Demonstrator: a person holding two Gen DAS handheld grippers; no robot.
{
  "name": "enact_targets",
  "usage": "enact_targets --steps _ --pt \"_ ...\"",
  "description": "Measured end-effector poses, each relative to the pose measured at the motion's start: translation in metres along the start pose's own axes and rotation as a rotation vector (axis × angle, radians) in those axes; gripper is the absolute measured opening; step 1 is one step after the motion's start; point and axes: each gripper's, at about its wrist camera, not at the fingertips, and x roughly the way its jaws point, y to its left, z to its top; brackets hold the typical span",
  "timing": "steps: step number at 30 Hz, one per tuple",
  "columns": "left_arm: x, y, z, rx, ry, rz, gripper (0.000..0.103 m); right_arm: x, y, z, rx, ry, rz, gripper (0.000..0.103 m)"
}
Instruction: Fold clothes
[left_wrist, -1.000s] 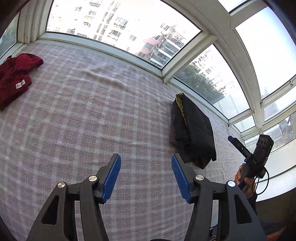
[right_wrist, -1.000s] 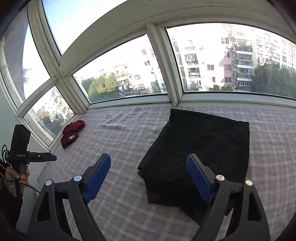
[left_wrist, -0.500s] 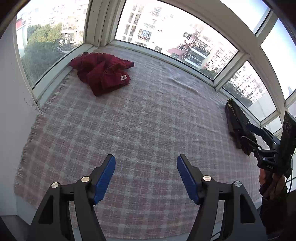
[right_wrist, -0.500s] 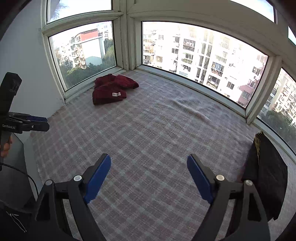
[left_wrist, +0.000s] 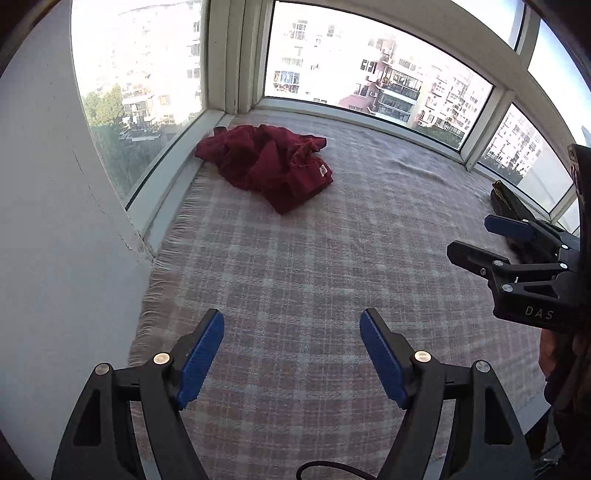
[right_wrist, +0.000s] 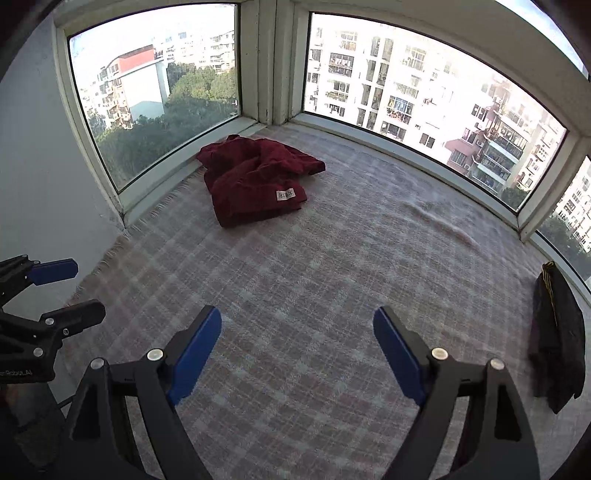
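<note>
Since the frames a second ago, both of your cameras have swung off the folded black garment and now face the window corner, so the red garment has come from the frame edge to the upper middle of each view.

Near field: the left gripper (left_wrist: 291, 339) fills the bottom of the left wrist view, its blue fingers (left_wrist: 201, 352) spread wide with nothing between them. The right gripper (right_wrist: 297, 338) sits likewise at the bottom of the right wrist view, fingers apart and empty. Each tool also shows in the other's view, at the right edge and the left edge respectively.

Middle field: the checked blanket (left_wrist: 314, 258) lies bare between your fingers and the target.

Far field: the red garment (left_wrist: 267, 166) (right_wrist: 255, 184) lies crumpled in the window corner, well apart from both grippers, ahead and somewhat to the left of centre in both views. Its heap runs roughly from the upper left, by the window sill, down toward the lower right, where a thicker lobe bearing a pale label (right_wrist: 286, 194) points toward you. You appear about equally far with either hand; the left gripper stands on the garment's side, so it likely reaches the sill end first. The black garment (right_wrist: 557, 332), already folded, rests at the right edge.

Your coming move looks to be a forward reach up the frame.
</note>
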Motion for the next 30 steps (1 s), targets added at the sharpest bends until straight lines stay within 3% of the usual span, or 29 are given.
enact_targets --steps 3,7,11,16,26,30 --pt "-0.021 -0.013 0.013 0.044 -0.070 0.024 0.075 -0.031 -0.011 -0.003 0.054 -0.052 -0.051 0.085" --pt "-0.058 -0.038 0.031 0.056 -0.184 -0.001 0.078 -0.073 -0.035 -0.012 0.146 -0.120 -0.086 0.085" --pt "-0.087 -0.072 0.038 0.070 -0.249 -0.036 0.080 -0.109 -0.055 -0.028 0.206 -0.165 -0.144 0.085" --pt "-0.107 -0.117 0.031 0.115 -0.294 -0.090 0.102 -0.144 -0.085 -0.059 0.296 -0.198 -0.225 0.085" --pt "-0.126 -0.236 0.021 0.350 -0.305 -0.299 0.102 -0.213 -0.152 -0.116 0.476 -0.207 -0.466 0.085" --pt "-0.133 -0.269 0.022 0.401 -0.318 -0.355 0.102 -0.235 -0.172 -0.136 0.539 -0.216 -0.521 0.085"
